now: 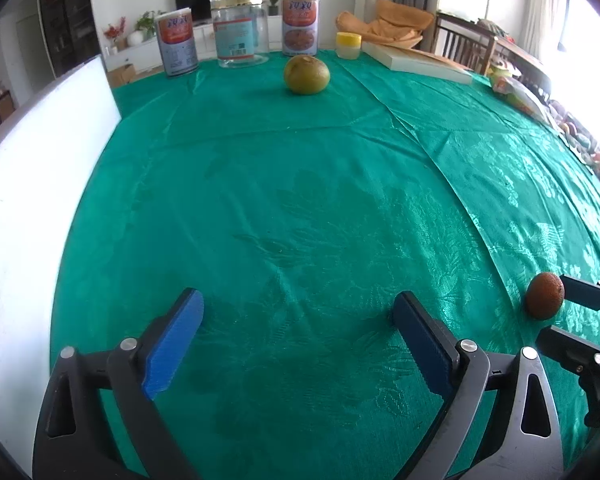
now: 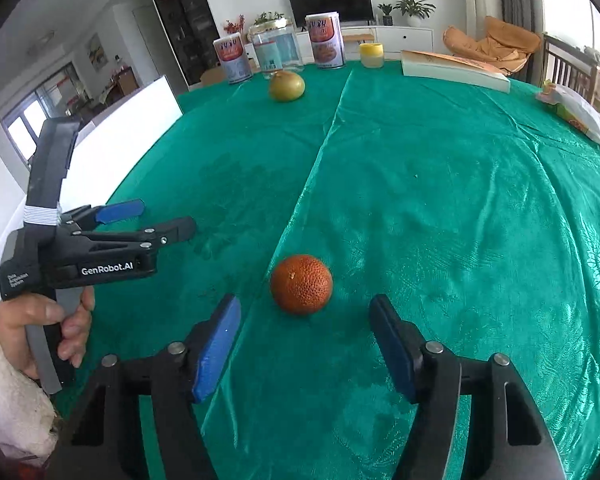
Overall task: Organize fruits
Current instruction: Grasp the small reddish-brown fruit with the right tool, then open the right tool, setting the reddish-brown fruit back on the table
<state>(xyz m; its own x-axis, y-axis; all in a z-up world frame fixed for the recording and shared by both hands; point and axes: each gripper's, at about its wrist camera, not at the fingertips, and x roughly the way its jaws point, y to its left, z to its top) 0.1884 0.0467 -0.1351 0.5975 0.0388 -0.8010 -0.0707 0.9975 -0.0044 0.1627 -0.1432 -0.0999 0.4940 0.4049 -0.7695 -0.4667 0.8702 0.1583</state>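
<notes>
My table wears a glossy green cloth [image 2: 440, 200] with a woven pattern and creases. The orange fruit [image 2: 301, 285] has rough, pitted skin; the green fruit [image 2: 287, 86] looks smooth. My right gripper [image 2: 304, 344] has matt black plastic, ribbed blue pads, metal pins.

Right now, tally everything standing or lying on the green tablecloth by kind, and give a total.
Fruits: 2, the rough orange-red round fruit and the smooth yellow-green round fruit.
Labelled tin cans: 2.
Clear glass jar with gold lid: 1.
Small yellow-lidded tub: 1.
Flat white book: 1.
Total: 7.
</notes>
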